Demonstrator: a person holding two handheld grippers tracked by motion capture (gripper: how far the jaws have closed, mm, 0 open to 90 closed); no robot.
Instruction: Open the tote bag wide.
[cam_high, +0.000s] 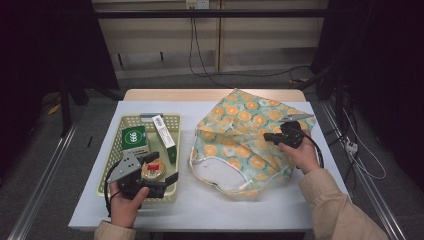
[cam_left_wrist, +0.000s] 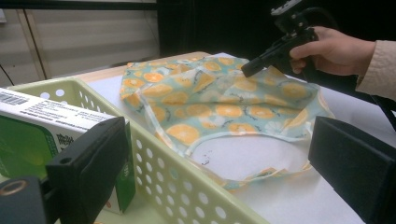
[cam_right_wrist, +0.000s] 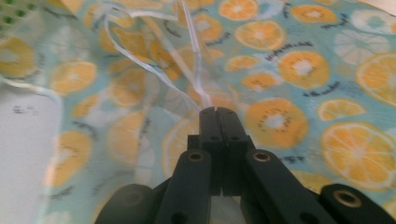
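On the bench (cam_high: 210, 205) lies one orange-print bag (cam_high: 240, 145) beside one basket (cam_high: 172, 120) holding two boxes and one round tin (cam_high: 151, 170). The right hand-held gripper (cam_right_wrist: 218, 111) is pinched tight on the bag's thin edge. The left hand-held gripper (cam_high: 162, 167), jaws wide apart, holds nothing over the basket.

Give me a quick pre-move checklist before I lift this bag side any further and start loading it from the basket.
1. Right gripper shut on the orange-print bag: ok, fingers pinch a fold of its fabric.
2. Bag mouth facing the basket: ok, it gapes at the near edge.
3. Left gripper ready to pick: ok, open over the basket.
4. Green box reachable: ok, lying in the basket.
5. Grip strong enough to hold the fold: cannot tell.
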